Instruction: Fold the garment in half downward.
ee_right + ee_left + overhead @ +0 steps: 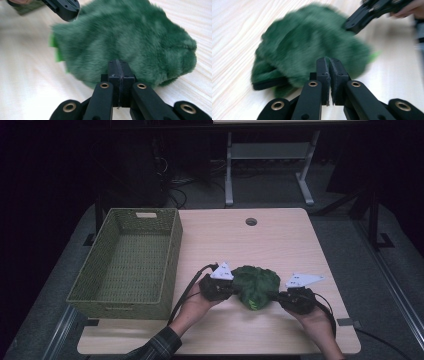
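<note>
So both grippers are pinched onto the fuzzy green plush toy [255, 286] from opposite sides. The left gripper [231, 289] has its 2 jaws pressed together right at the near edge of the fur, and the right gripper [276, 296] is the same, jaws fully closed with the tips buried in the pile. Hard to say how much fabric each one really has, but it looks like a pinch of fur on each. The toy sits directly ahead of both sets of fingertips, between them, over the wooden table [280, 240]; whether it has cleared the surface I can't tell. The green wicker basket [131, 262] is well off to the outer side of the left gripper, nothing in it. My guess: grab is done, carrying it over and dropping it in is all still left.
</note>
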A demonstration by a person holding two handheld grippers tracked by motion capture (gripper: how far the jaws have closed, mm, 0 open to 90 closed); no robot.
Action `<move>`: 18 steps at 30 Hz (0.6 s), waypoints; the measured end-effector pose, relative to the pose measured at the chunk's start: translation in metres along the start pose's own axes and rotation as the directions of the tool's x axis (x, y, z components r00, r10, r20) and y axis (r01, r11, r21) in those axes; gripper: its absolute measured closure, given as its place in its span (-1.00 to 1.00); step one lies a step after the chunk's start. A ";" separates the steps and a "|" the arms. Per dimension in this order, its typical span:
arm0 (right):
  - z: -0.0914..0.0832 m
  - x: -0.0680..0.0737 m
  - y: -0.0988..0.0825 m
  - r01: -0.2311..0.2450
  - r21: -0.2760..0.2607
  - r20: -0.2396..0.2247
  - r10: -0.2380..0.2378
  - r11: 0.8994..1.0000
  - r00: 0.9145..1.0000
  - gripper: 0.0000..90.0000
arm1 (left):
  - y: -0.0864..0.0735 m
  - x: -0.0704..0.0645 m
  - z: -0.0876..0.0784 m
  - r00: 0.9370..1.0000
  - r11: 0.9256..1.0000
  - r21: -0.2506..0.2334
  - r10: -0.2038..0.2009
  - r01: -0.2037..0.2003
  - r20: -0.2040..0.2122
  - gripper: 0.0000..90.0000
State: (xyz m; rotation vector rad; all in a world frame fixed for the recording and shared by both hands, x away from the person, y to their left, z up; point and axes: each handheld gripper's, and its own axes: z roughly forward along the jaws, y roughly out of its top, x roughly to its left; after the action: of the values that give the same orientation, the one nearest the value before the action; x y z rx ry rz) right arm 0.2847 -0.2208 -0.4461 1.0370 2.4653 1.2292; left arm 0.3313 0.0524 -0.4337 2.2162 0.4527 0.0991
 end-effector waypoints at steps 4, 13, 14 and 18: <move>0.015 -0.008 -0.003 -0.011 0.055 0.015 0.010 0.998 1.000 1.00 | -0.010 0.014 0.020 0.999 0.996 0.084 -0.029 0.032 -0.042 0.99; 0.027 -0.011 -0.008 -0.044 0.118 -0.005 0.045 0.992 0.999 1.00 | -0.014 0.019 0.033 0.998 0.991 0.128 -0.018 0.025 -0.053 0.99; 0.026 -0.011 -0.009 -0.045 0.119 -0.007 0.046 0.992 0.999 1.00 | -0.014 0.019 0.033 0.998 0.991 0.129 -0.021 0.028 -0.054 0.99; 0.023 -0.012 -0.010 -0.033 0.123 0.000 0.033 0.992 0.999 1.00 | -0.012 0.018 0.028 0.998 0.992 0.120 -0.023 0.029 -0.052 0.98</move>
State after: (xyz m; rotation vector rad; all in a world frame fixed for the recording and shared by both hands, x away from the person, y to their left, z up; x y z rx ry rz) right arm 0.2987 -0.2192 -0.4698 1.1122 2.5636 1.0995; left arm 0.3507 0.0452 -0.4619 2.3297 0.5279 0.1165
